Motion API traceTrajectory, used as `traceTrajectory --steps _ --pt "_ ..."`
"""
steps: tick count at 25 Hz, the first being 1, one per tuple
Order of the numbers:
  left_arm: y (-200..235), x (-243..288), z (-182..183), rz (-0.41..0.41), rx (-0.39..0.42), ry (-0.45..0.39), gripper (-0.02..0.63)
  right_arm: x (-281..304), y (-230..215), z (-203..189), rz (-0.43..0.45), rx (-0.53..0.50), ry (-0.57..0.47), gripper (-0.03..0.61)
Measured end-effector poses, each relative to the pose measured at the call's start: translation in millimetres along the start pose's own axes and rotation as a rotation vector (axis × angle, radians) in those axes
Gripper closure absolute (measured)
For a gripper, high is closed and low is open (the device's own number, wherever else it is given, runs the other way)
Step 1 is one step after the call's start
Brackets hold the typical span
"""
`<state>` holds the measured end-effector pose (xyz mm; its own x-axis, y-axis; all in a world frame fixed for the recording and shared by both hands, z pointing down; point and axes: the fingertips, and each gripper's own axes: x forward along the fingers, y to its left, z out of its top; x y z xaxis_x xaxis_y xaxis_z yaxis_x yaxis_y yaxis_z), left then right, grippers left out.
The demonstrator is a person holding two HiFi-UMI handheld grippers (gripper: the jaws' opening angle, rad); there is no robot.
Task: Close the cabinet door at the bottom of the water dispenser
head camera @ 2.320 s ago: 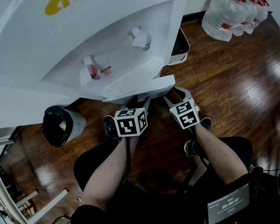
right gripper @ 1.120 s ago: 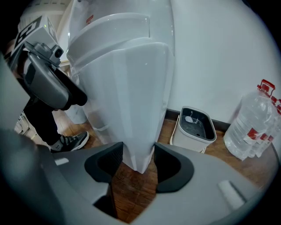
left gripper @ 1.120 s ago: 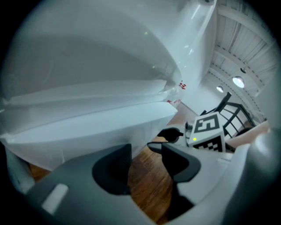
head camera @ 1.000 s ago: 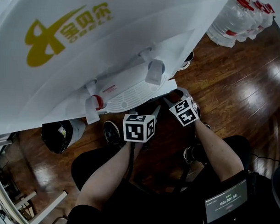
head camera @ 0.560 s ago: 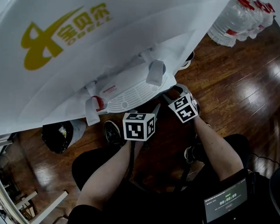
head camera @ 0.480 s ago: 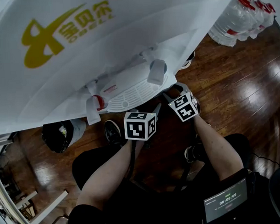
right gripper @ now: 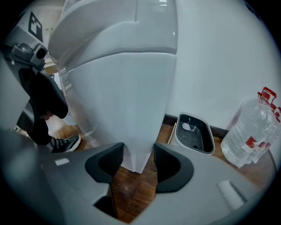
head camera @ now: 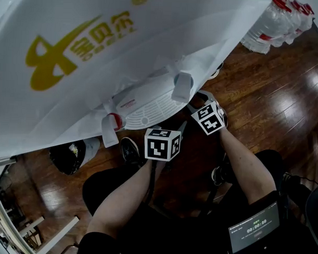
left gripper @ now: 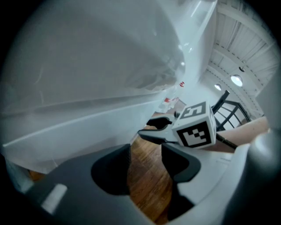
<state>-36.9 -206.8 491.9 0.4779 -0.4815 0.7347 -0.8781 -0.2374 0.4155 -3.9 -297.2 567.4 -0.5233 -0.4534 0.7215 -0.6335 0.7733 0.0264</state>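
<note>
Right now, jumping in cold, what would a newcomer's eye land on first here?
The big white water dispenser with its yellow logo fills the head view's upper left, looming over both hands. Below its drip tray, the left gripper and right gripper point in with jaws apart, a white corner of the dispenser showing between the right one's. A pack of water bottles sits on the wood floor, top right.

Grey left gripper [left gripper: 145, 163] and right gripper [right gripper: 138, 165], black fingers [right gripper: 106, 163], white black-marked cubes [head camera: 162, 145], black cable [head camera: 151, 182], dark sneaker [head camera: 129, 150].
</note>
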Motion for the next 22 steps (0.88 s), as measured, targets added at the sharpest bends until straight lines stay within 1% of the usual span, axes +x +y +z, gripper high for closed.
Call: traceTrajectory --steps 3,12,14,16,19,22 --pt "-3.3 -0.3 -1.0 -0.012 0.004 0.012 0.387 0.2 1.1 -0.6 0.006 -0.009 0.003 0.359" --pt "-9.2 -1.4 -0.5 -0.02 0.022 0.012 0.387 2.1 0.0 -2.1 0.01 -0.029 0.038 0.359" --pt "-13.9 -1.4 -1.8 -0.029 0.012 0.014 0.387 -1.7 -0.1 -1.9 0.011 0.002 0.036 0.365" --pt "-23.2 -1.5 2.8 -0.047 -0.003 0.003 0.387 -10.1 -3.0 -0.1 0.005 0.047 0.017 0.397" --pt "-37.8 -4.9 15.6 -0.063 -0.004 -0.038 0.387 -25.8 -3.3 0.3 -0.011 0.069 -0.008 0.408" --pt "-45.4 -13.0 20.1 -0.062 -0.002 -0.082 0.391 -43.4 1.3 2.6 -0.015 0.106 -0.045 0.439"
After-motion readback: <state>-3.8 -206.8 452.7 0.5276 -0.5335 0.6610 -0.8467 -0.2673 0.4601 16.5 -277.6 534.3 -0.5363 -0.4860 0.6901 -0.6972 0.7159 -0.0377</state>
